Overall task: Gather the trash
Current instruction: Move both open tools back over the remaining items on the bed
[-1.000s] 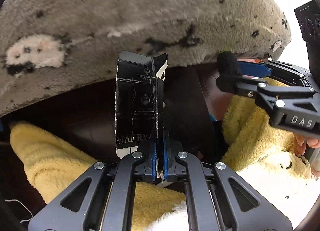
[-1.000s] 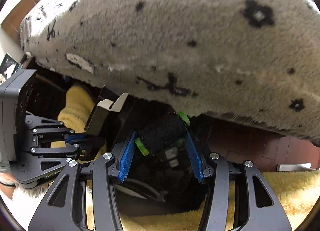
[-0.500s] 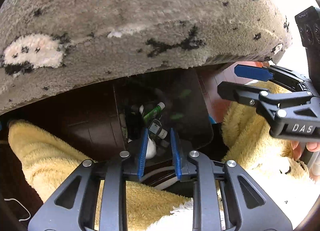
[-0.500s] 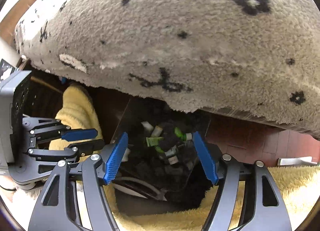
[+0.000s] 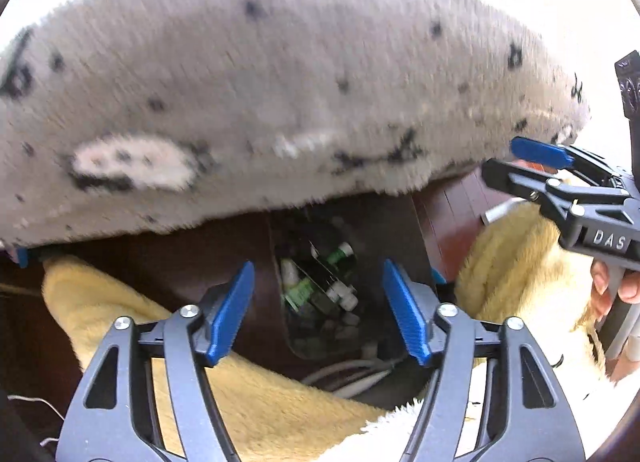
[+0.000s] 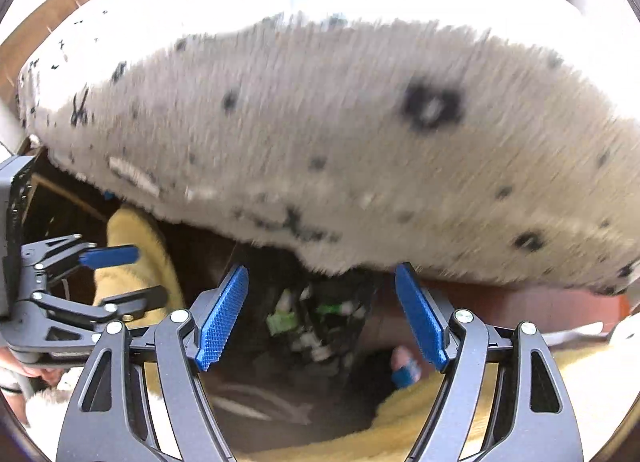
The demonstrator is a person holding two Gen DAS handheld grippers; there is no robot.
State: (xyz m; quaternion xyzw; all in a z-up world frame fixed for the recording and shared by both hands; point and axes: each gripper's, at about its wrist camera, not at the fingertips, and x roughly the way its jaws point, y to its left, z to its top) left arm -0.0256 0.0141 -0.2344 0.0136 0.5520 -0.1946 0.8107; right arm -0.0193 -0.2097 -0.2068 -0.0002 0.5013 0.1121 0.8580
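A dark bin (image 5: 394, 230) stands below both grippers, holding green and white tubes and other small trash (image 5: 334, 286). My left gripper (image 5: 317, 268) hangs above it, its jaws opening with nothing between the blue pads. In the right wrist view the same bin (image 6: 362, 294) and its trash (image 6: 308, 314) show blurred. My right gripper (image 6: 320, 268) is also above it, jaws opening and empty. Each gripper appears in the other's view: the right gripper (image 5: 502, 160) at the right, the left gripper (image 6: 150, 274) at the left.
A grey plush cover with black marks (image 5: 280, 102) overhangs the bin closely from above. Yellow fleece (image 5: 248, 394) lies around the bin's near side. White cables (image 5: 352, 374) run beside it. A person's hand (image 5: 622, 290) grips the right tool.
The left gripper let go of a black carton and the right let go of a black and green piece. Both opened wide and rose, so more of the plush cover shows.
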